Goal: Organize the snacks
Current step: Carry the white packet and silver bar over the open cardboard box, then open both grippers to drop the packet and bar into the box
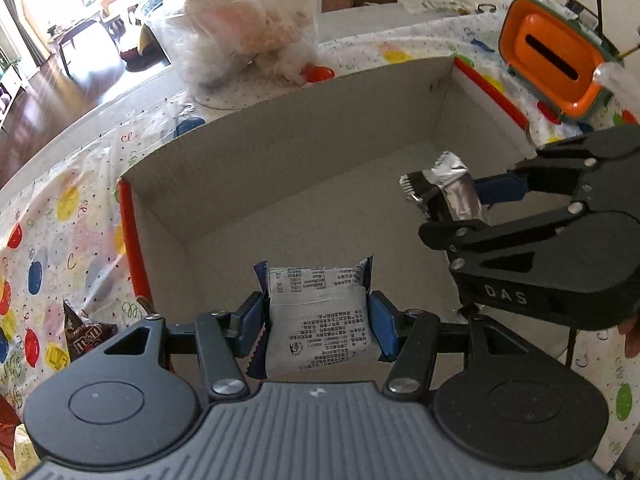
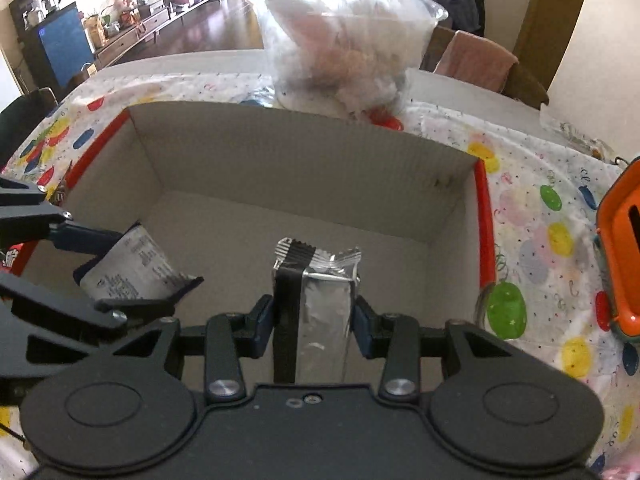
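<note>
The left tongs (image 1: 318, 320) grip a white printed snack packet (image 1: 320, 332) by its sides and the right tongs (image 2: 312, 330) clamp a silver foil bar (image 2: 320, 312). Both are tilted down over the empty cardboard box (image 2: 304, 160), seemingly for dropping in. Beyond it, a clear plastic tub (image 2: 348, 40) stands on the surface (image 2: 532, 208).

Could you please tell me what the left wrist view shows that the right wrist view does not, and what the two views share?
Only the left wrist view shows the M&M's packet lying on the tablecloth outside the box, and the slot on top of the orange container in full.

Only the right wrist view shows the blue-fronted cabinet and the pink cloth over a chair.

Both show the cardboard box, the left tool shut on a white printed packet, the right tool shut on a silver packet, and the clear plastic bag.
</note>
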### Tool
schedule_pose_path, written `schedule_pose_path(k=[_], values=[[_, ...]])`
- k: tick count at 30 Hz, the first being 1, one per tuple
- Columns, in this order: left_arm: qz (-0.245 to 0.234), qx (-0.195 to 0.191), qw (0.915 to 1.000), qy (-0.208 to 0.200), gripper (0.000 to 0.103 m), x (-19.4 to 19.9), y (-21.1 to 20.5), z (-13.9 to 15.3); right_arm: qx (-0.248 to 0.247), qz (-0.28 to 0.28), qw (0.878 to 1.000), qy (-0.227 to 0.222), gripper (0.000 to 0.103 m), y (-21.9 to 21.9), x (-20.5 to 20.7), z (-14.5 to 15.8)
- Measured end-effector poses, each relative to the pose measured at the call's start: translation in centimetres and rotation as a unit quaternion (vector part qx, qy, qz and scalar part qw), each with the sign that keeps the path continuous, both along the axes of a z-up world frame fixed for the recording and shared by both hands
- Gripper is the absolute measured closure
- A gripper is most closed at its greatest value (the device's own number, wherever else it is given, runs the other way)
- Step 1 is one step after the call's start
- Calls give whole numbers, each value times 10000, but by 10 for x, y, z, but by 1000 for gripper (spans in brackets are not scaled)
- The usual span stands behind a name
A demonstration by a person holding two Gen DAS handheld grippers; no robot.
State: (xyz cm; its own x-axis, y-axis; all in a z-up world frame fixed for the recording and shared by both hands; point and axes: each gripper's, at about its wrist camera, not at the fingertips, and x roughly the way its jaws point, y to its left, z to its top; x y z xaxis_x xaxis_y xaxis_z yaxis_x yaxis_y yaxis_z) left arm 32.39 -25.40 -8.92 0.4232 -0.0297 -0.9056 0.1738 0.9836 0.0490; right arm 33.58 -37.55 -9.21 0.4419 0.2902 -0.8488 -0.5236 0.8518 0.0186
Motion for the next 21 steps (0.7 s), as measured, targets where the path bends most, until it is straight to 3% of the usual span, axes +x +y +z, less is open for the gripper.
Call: schedule_pose_path(k=[8,17,21], values=[[98,-1,9999,28,45,0,-1,-1,63,-53,9999,95,60,-6,2,1],[354,-305,9988,-169,44,-9,13,11,363,-187,9992,-17,48,-24,-10,20],[504,-482,9970,-348,36,-18,20,23,494,-205,9985,-131,44,-31,-18,30]])
